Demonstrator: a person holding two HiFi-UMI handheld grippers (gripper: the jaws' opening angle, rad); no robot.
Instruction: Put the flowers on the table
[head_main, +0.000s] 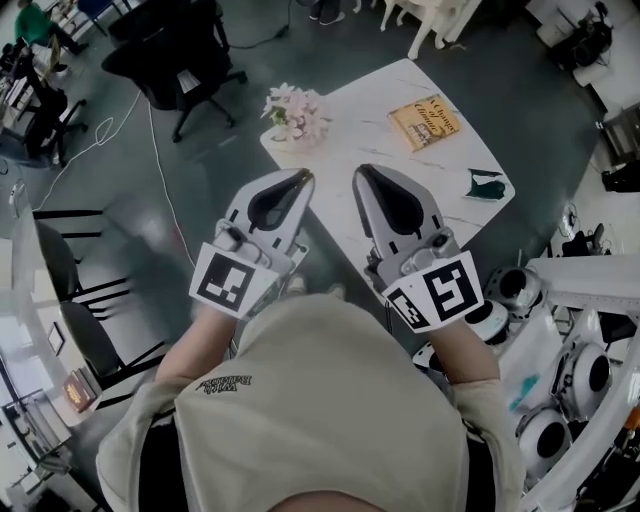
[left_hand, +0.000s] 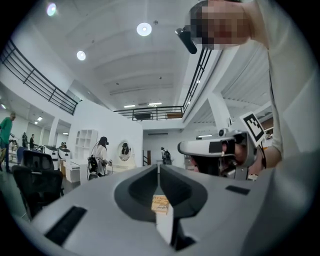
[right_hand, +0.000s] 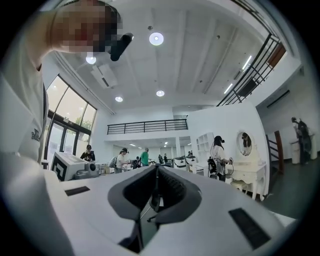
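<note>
Book cover print — illegible; dark-green object at table edge — unidentifiable

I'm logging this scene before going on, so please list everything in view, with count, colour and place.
flowers: one bunch, pink and white, at the table's left corner
table: one, white, ahead of the person
book: one, yellow-brown cover, on the table's far side
dark green object: one, at the table's right edge; too small to identify
office chair: one, black, on the floor beyond the table's left
machines: several, white, on the floor at right
left tongs: one, grey, shut, empty
right tongs: one, grey, shut, empty, beside the left tongs
</note>
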